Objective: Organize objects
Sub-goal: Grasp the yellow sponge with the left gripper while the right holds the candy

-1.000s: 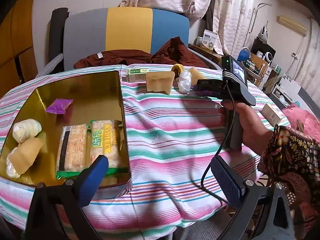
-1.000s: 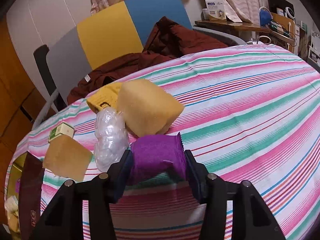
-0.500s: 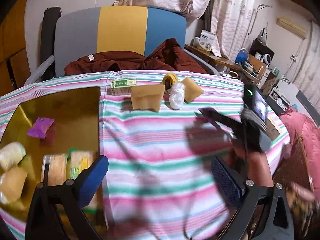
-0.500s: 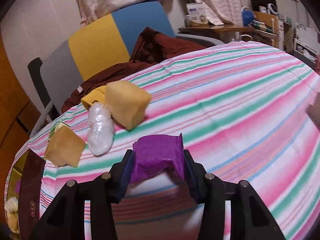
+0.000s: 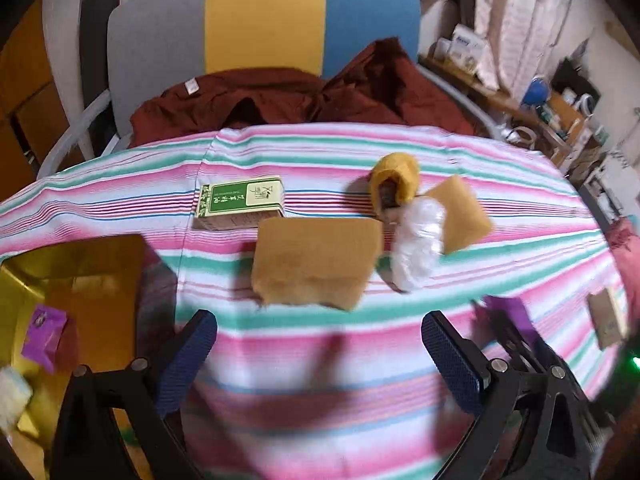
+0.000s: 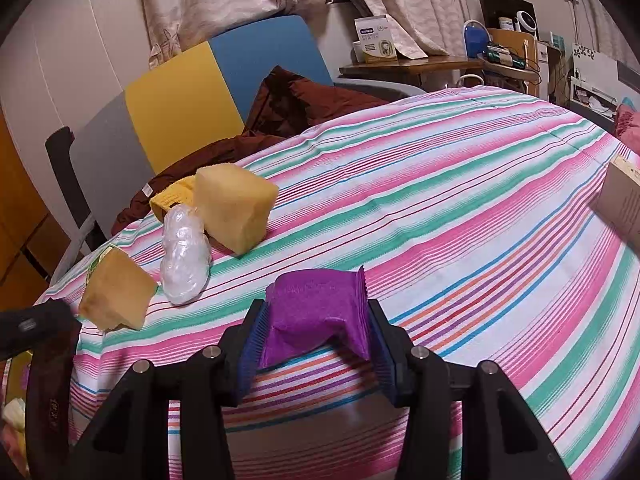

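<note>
My right gripper [image 6: 314,344] is shut on a purple snack packet [image 6: 316,312], held just above the striped tablecloth [image 6: 460,208]. My left gripper [image 5: 320,348] is open with nothing between its blue pads. Just beyond it lies a tan sponge block [image 5: 316,264]. Farther back are a green box [image 5: 240,202], a clear plastic-wrapped item [image 5: 418,248], a second tan sponge [image 5: 460,216] and a yellow knitted item [image 5: 394,178]. The gold tray [image 5: 80,268] at the left holds another purple packet [image 5: 44,336]. The right gripper with its packet [image 5: 508,316] shows blurred at the lower right of the left wrist view.
A chair with grey, yellow and blue panels [image 5: 264,16] stands behind the table, with a dark red garment [image 5: 304,96] draped over it. A cardboard box [image 6: 624,200] lies at the right edge of the table. A cluttered desk [image 6: 440,64] stands at the back right.
My left gripper has swept to the right from over the gold tray toward the cluster of sponges and the green box. My right gripper has lifted the purple packet and drawn it back from the sponge.
</note>
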`<state>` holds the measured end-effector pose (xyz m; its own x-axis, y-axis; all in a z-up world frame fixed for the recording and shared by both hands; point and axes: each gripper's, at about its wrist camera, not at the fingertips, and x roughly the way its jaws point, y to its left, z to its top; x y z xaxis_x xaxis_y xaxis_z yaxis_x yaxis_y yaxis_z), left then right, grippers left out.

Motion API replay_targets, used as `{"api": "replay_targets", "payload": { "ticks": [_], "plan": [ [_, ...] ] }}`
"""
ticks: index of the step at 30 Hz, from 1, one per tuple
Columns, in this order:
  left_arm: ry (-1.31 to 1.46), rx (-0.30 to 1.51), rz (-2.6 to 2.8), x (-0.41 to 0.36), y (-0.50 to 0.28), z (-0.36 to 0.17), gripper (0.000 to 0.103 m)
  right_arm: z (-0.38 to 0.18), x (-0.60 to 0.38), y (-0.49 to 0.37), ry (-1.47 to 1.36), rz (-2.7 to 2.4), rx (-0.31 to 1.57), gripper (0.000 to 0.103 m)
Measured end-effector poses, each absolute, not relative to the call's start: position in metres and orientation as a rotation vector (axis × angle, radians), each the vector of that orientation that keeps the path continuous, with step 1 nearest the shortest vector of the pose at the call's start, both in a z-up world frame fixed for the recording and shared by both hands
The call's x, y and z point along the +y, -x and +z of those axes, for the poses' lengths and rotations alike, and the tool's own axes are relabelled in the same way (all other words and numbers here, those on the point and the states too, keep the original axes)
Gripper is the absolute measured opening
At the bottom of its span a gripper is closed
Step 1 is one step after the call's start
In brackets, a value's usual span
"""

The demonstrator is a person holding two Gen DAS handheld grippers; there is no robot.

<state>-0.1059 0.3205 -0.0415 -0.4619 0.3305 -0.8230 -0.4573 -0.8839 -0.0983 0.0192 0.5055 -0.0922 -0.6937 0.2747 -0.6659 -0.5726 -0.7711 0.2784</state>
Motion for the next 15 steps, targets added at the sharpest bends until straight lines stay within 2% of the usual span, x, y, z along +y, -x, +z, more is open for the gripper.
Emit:
{"api": "replay_targets", "payload": {
  "ticks": [4, 9, 10, 13, 15],
  "plan": [
    [1.331, 0.175, 2.356, 0.332, 0.128, -0.056, 0.103, -0.093, 0.504, -0.021, 0.838, 2.438, 0.662, 0.049],
    [1.266, 0.213, 2.408, 0.345, 0.138, -0.055, 0.103, -0.095, 0.502, -0.020, 0.828, 2.441, 0.659, 0.049],
    [1.261, 0.214, 2.410, 0.347, 0.140, -0.056, 0.101, -0.095, 0.502, -0.020, 0.828, 2.442, 0.658, 0.049],
    [1.258, 0.206, 2.403, 0.349, 0.144, -0.059, 0.078, -0.096, 0.502, -0.020, 0.826, 2.441, 0.651, 0.050],
    [1.246, 0.205, 2.400, 0.348, 0.143, -0.060, 0.077, -0.096, 0.502, -0.021, 0.822, 2.442, 0.653, 0.050]
  ]
}}
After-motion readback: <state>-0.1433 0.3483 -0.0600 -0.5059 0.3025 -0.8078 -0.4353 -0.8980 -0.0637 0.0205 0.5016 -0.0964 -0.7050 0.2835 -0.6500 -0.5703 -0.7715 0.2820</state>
